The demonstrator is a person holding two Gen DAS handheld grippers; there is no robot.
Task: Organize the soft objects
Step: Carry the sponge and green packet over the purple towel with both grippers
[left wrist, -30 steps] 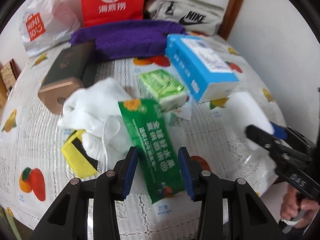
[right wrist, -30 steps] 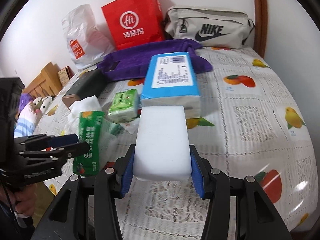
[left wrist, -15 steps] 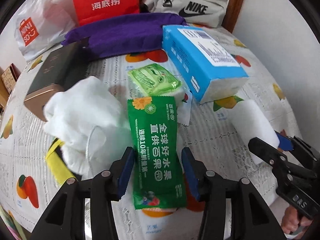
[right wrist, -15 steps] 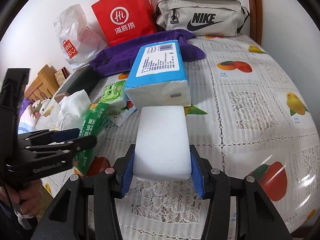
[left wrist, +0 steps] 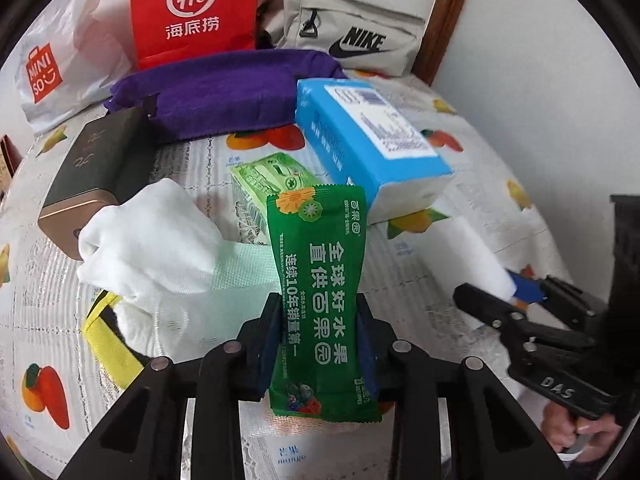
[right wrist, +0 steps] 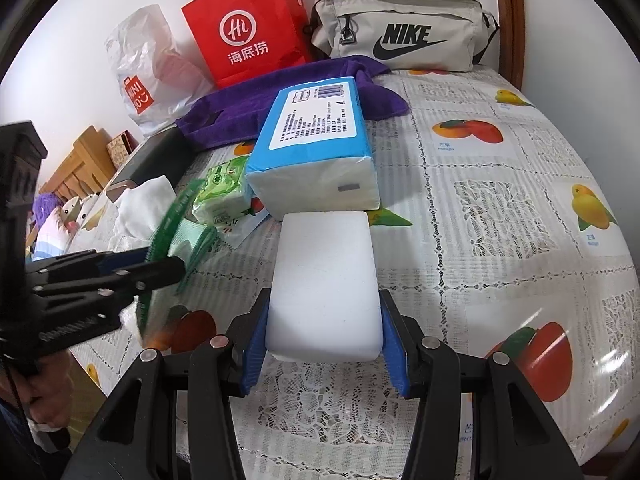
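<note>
My left gripper (left wrist: pixel 318 338) pinches a green wet-wipes packet (left wrist: pixel 318 280) (small print looks blurred); my right gripper (right wrist: pixel 324 340) clamps a white sponge (right wrist: pixel 324 280) before the Nike bag (right wrist: pixel 400 32).

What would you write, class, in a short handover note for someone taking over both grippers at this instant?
Left gripper: shut on the green printed wet-wipes packet.
Right gripper: shut on the white rectangular foam sponge.
On the fruit-print tablecloth: blue tissue pack, small green tissue pack, white crumpled cloth, purple towel.
Done: both items gripped.
Left: place them, then sort the rest.
</note>
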